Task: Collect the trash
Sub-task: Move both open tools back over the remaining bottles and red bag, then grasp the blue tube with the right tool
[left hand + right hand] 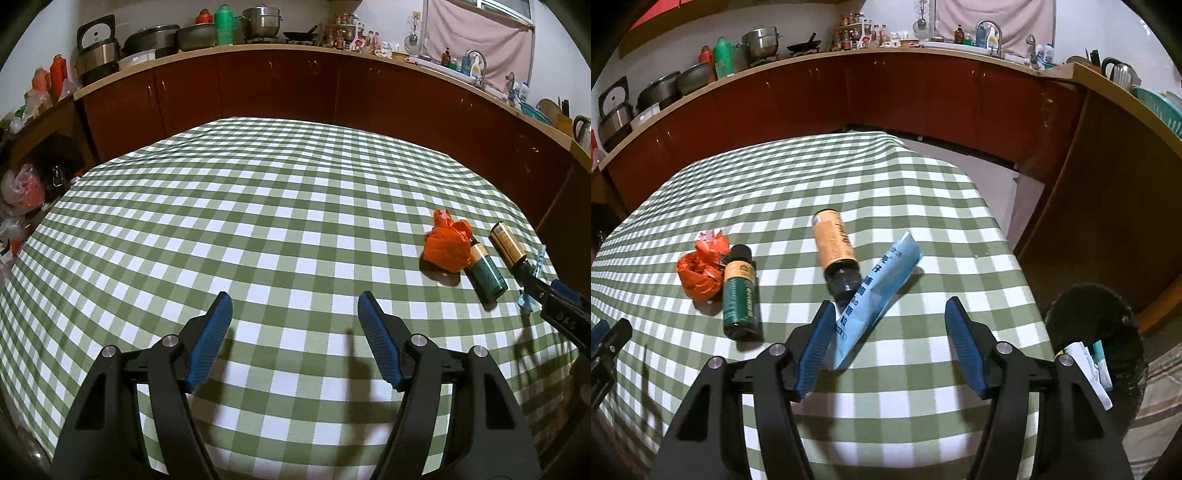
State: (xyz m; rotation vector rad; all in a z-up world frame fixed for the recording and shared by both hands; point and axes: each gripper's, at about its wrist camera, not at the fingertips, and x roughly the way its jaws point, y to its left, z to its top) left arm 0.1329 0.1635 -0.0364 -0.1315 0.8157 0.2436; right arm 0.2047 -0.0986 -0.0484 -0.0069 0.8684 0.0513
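Note:
On the green checked tablecloth (923,229) lie a crumpled orange plastic bag (701,273), a green-labelled dark bottle (739,295), a tan-labelled dark bottle (836,254) and a light blue sachet (875,291). My right gripper (890,314) is open and empty just above the table, its left finger beside the sachet's near end. My left gripper (295,306) is open and empty over bare cloth. In the left wrist view the orange bag (447,247), green bottle (485,269) and tan bottle (508,243) lie to the right.
A black trash bin (1108,332) holding white and teal packets stands past the table's right edge. Red-brown cabinets (295,85) with pots, a rice cooker and a sink run along the back. Plastic bags (22,184) pile up at the left.

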